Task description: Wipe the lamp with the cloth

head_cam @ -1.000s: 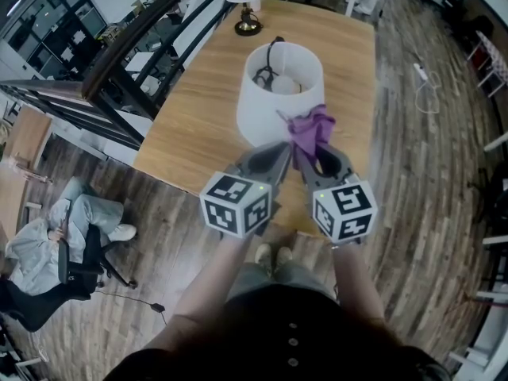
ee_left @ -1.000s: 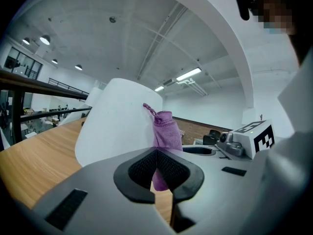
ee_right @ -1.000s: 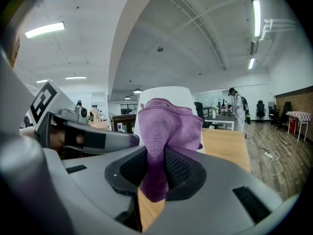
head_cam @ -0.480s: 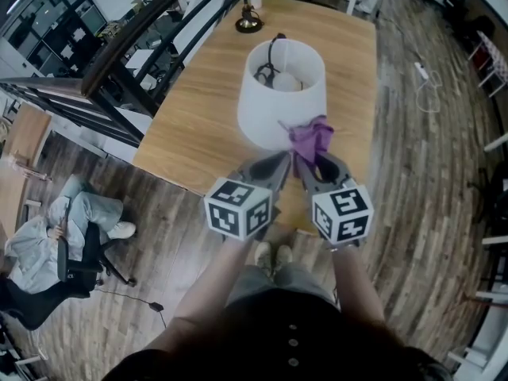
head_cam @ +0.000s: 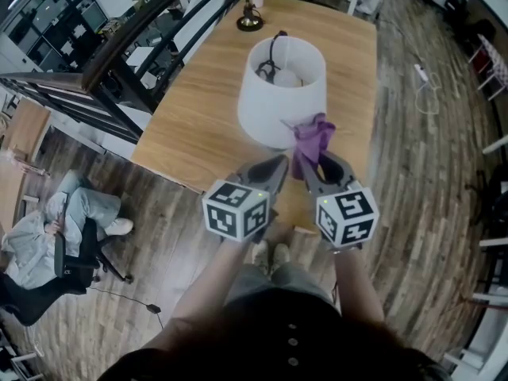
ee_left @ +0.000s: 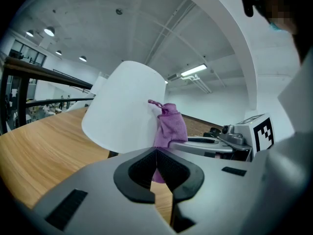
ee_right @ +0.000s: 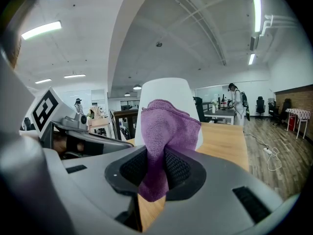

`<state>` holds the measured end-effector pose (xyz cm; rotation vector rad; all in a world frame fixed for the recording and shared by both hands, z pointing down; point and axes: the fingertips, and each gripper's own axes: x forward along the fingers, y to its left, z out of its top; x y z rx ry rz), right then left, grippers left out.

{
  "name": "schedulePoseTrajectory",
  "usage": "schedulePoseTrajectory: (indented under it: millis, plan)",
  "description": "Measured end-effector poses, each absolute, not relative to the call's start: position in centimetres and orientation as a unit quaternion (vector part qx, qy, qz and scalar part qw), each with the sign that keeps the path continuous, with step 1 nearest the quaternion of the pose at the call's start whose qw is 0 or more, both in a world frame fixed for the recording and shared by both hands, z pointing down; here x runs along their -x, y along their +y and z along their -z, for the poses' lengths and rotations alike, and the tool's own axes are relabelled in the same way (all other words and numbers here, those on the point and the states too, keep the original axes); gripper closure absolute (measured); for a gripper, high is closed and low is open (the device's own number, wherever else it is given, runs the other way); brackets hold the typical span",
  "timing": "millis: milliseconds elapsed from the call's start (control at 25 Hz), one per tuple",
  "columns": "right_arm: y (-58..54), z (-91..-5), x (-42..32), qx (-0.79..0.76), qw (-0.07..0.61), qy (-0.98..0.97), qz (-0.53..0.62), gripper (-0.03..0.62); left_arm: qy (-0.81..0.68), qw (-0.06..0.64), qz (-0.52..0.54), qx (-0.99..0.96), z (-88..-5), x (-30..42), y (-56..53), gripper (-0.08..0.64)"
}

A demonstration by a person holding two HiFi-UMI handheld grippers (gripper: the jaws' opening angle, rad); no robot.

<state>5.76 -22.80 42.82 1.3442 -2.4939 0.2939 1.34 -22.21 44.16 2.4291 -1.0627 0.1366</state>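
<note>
Purple cloth [ee_right: 166, 126] pinched in your right hand-held gripper [ee_right: 155, 168], against lamp [head_cam: 282, 94]; left hand-held gripper [ee_left: 156, 166] closed, empty. Press lightly, sweep round it.

Black top [head_cam: 286, 336], row of small round buttons [head_cam: 292, 342] down front. Grey-green trousers [head_cam: 278, 280], pale shoes [head_cam: 270, 253]. Left claw [ee_left: 156, 153], right claw [ee_right: 155, 163]: grey shells, black ribbed pads [ee_right: 180, 169]. Each carries white cube [head_cam: 236, 210] with black square markers and small green light.
</note>
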Motion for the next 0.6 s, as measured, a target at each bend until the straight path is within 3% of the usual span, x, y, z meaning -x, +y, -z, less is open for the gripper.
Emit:
schedulePoseTrajectory:
  millis: [600]
  plan:
    - [-23.1, -34.7, -4.5, -0.465, 0.098, -0.880, -0.024, 0.511, -0.399, 0.187, 0.000, -0.898, -37.6, 0.3, -22.8, 0.549]
